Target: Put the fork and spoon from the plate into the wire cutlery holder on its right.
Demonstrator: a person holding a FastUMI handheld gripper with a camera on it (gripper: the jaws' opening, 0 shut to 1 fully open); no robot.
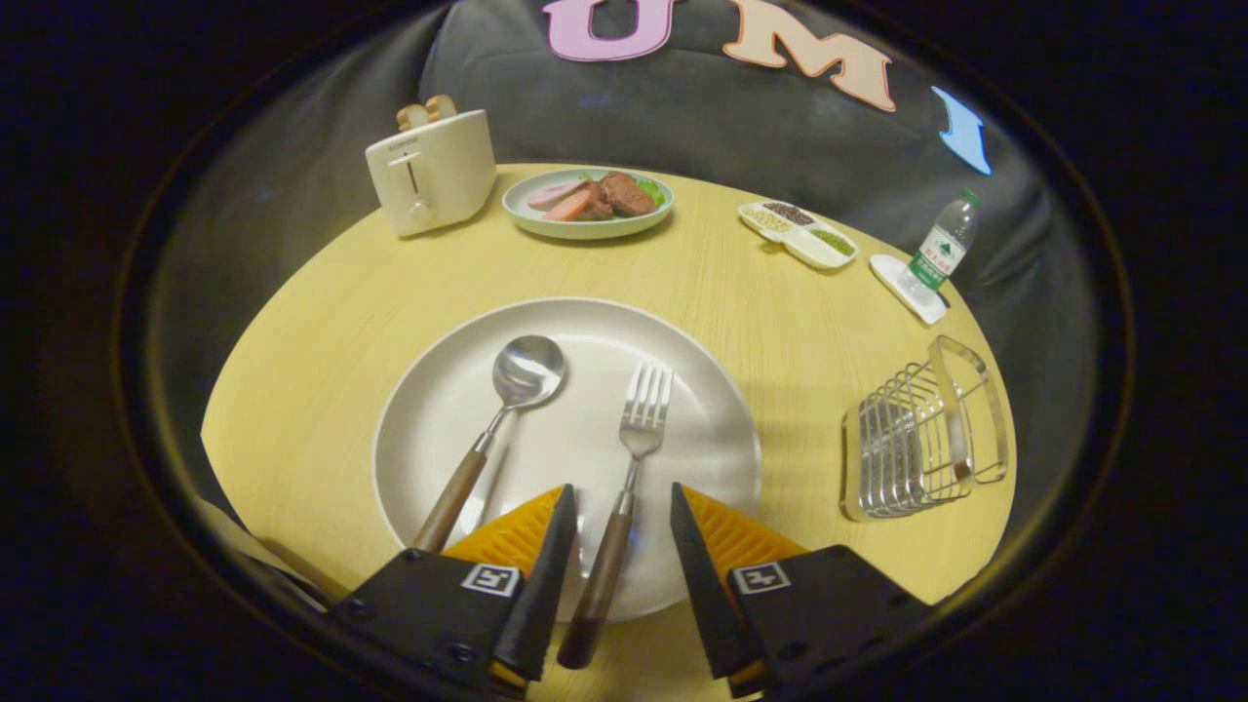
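Straddling the wooden handle of one fork (pixel 624 487), the gripper (pixel 622 512) had its two fingers spread apart, neither touching it. One spoon (pixel 492 429) lay left of the fork on the single white plate (pixel 717 429). One wire cutlery holder (pixel 916 439) sat to the plate's right. Beyond stood one toaster (pixel 431 171), one bottle (pixel 938 252) whose green label was too small to read, one food plate (pixel 588 200) and one three-part dish (pixel 798 232).
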